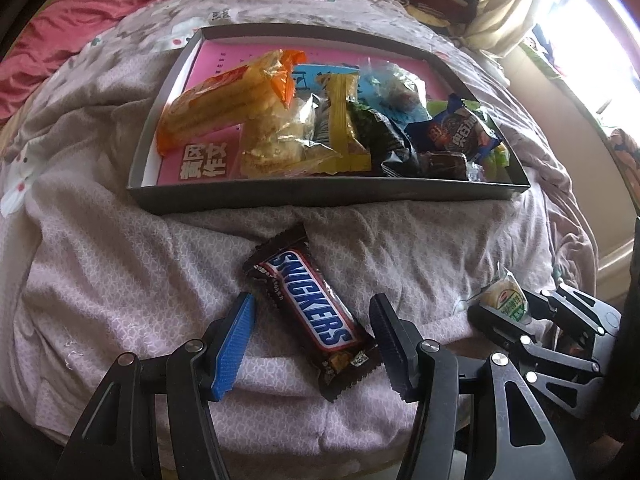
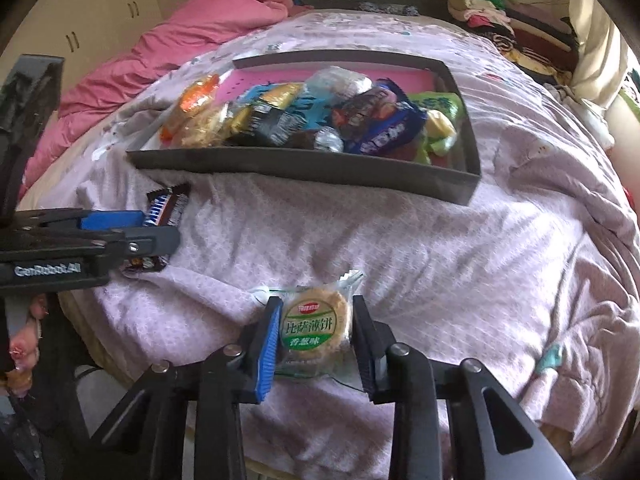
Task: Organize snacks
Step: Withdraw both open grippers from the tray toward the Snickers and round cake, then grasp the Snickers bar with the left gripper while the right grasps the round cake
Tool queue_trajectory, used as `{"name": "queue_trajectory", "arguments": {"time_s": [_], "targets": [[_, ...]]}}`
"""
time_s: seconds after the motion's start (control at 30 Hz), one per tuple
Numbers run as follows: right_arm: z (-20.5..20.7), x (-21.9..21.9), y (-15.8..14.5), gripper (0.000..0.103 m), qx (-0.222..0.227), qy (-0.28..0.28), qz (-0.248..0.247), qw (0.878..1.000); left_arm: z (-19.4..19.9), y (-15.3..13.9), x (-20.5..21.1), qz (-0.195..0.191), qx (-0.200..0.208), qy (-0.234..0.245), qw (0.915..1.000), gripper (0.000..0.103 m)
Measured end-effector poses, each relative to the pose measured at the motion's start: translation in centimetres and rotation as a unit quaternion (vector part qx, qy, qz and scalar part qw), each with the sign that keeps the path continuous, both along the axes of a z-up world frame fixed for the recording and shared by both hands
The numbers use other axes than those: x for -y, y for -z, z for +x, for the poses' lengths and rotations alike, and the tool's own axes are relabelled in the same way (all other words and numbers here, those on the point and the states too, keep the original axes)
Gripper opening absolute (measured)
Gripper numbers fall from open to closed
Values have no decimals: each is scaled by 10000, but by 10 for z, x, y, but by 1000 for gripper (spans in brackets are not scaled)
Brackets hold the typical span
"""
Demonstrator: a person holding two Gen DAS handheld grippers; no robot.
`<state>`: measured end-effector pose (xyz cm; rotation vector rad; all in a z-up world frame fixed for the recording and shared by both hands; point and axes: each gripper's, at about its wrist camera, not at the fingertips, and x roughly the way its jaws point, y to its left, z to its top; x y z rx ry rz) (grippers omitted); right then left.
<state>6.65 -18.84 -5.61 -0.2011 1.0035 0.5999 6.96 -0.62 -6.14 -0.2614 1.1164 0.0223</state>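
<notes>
A grey shallow box (image 1: pixel 320 194) on the bed holds several wrapped snacks; it also shows in the right wrist view (image 2: pixel 304 166). A Snickers bar (image 1: pixel 310 310) lies on the bedspread in front of the box. My left gripper (image 1: pixel 312 338) is open, its fingers on either side of the bar without touching it. It shows from the side in the right wrist view (image 2: pixel 132 232), with the Snickers bar (image 2: pixel 168 206) partly hidden behind it. My right gripper (image 2: pixel 314 340) is shut on a round biscuit pack (image 2: pixel 314 328) with a green label, which also shows in the left wrist view (image 1: pixel 506 298).
A pink quilt (image 2: pixel 192 36) lies at the far left of the bed. Folded clothes (image 2: pixel 508 20) are stacked at the far right by a curtain (image 1: pixel 508 4). The bed's near edge runs just below both grippers. A pink booklet (image 1: pixel 204 160) lines the box floor.
</notes>
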Motion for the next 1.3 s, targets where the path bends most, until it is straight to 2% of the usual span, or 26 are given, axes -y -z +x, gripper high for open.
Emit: {"name": "queue_trajectory", "arguments": {"time_s": [0.33, 0.6, 0.7, 1.0, 1.3], "targets": [[9, -9, 1, 34, -94, -109, 248, 9996, 1, 8, -1, -15, -19, -59, 10000, 58], [17, -6, 0, 34, -178, -19, 404, 9990, -2, 9, -13, -179, 8, -122, 9998, 36], [17, -6, 1, 34, -192, 7, 416, 9989, -3, 9, -15, -198, 7, -108, 9997, 32], [20, 2, -2, 33, -255, 100, 661, 9974, -4, 5, -11, -44, -34, 3, 10000, 29], [24, 10, -12, 33, -288, 143, 1185, 9924, -12, -9, -18, -177, 61, -69, 9998, 29]]}}
